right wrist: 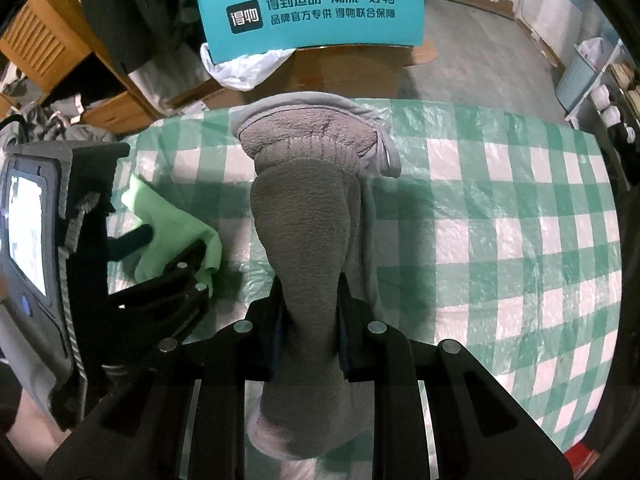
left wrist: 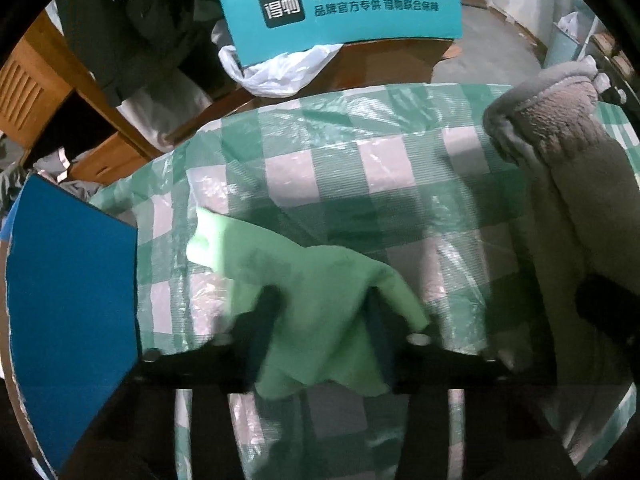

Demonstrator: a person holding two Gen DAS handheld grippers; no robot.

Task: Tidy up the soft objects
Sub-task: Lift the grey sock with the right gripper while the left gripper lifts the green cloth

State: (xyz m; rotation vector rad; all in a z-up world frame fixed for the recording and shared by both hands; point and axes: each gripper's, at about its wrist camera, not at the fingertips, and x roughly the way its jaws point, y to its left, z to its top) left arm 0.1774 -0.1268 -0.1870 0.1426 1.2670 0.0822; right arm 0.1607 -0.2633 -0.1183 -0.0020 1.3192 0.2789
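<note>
1. The left gripper (left wrist: 320,312) is clenched on a light green cloth (left wrist: 312,280); its two black fingers (left wrist: 264,312) press the bunched fabric from either side, and the cloth's far corner trails toward 11 o'clock onto the table.
2. The right gripper (right wrist: 310,320) is clenched tight on a grey fleece item (right wrist: 304,240), a thick, sock-like piece; the narrow part is pinched between the pads and the wide ribbed end spreads at 12 o'clock from the grip.
3. Both soft things are over a table covered with a green-and-white checked plastic cloth (right wrist: 500,240).
4. In the right wrist view the left gripper (right wrist: 176,256) with the green cloth (right wrist: 168,216) sits at 9 o'clock from the fleece, near but apart from it.
5. In the left wrist view the fleece (left wrist: 568,168) hangs at 2 o'clock from the green cloth.
6. A blue box (left wrist: 72,312) stands at 9 o'clock in the left wrist view, just beside the green cloth.
7. Beyond the table's far edge, at 12 o'clock, a teal printed box (right wrist: 312,12) rests above a white plastic bag (right wrist: 240,68).
</note>
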